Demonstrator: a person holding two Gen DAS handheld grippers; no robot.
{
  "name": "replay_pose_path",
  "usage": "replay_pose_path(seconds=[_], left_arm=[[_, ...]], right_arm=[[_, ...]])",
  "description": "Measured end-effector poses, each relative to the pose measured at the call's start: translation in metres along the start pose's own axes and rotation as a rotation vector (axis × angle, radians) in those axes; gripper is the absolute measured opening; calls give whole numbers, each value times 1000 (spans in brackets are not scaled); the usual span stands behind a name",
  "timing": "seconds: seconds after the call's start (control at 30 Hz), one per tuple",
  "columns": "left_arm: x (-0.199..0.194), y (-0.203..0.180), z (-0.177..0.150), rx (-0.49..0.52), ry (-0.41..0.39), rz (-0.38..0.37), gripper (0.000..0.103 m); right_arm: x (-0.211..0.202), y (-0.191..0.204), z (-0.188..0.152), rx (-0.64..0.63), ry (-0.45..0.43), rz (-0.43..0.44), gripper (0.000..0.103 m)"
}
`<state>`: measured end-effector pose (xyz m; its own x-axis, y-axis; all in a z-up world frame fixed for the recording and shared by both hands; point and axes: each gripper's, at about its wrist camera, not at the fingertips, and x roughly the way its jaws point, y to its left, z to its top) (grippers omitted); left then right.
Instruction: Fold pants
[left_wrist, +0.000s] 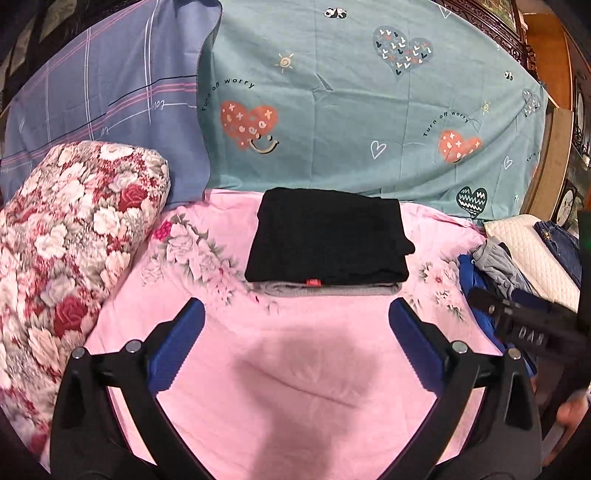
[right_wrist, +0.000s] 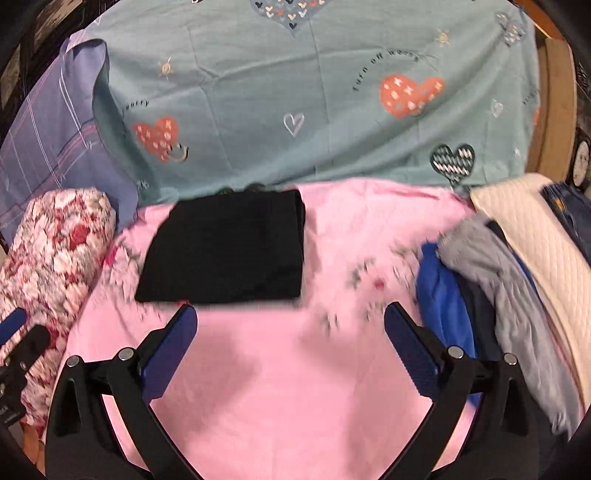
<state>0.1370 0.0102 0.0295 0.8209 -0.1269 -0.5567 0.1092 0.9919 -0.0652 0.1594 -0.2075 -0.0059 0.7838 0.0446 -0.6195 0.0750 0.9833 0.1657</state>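
Note:
Black pants (left_wrist: 328, 236) lie folded into a flat rectangle on the pink sheet (left_wrist: 295, 369), on top of a folded grey garment (left_wrist: 332, 288). They also show in the right wrist view (right_wrist: 225, 247), left of centre. My left gripper (left_wrist: 296, 317) is open and empty, hovering just in front of the stack. My right gripper (right_wrist: 290, 321) is open and empty, over the pink sheet (right_wrist: 295, 387) to the right of the pants. The right gripper's body also shows at the right edge of the left wrist view (left_wrist: 524, 321).
A pile of unfolded clothes, blue (right_wrist: 443, 295) and grey (right_wrist: 509, 288), lies at the right beside a cream quilted pad (right_wrist: 535, 236). A rolled floral quilt (left_wrist: 70, 240) lies at the left. A teal heart-print sheet (left_wrist: 369, 92) covers the back.

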Motion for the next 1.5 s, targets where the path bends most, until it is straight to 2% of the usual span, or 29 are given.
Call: replay_pose_path(seconds=[0.17,0.27,0.33,0.5,0.63,0.73,0.87,0.97,1.5], left_arm=[[12,1,-27,-12,-23,41,101],[32,9,-36,-32,6,41,101],[42,14,-40,-44,24,30,101],[69,18,-52,-34,112,45,101],[73,17,-56,-35,137,37,101],[74,18,-57,-36,145,58,101],[80,20,-59,-53,178,50,101],[78,20,-59,-54,172,64,101],[69,22,-56,-58,130,70,101]], right_arm=[[-3,-5,-42,55,-26,-8,101],[1,-5,-56,53,-47,-44,101],[6,-5,-61,52,-44,-74,101],[20,-2,-70,24,-3,-84,101],[21,7,-75,-19,5,-91,101],[13,18,-77,-70,-30,-107,101],[0,27,-78,-125,-87,-131,101],[-3,31,-78,-151,-110,-148,101],[2,35,-81,-166,-79,-149,101]])
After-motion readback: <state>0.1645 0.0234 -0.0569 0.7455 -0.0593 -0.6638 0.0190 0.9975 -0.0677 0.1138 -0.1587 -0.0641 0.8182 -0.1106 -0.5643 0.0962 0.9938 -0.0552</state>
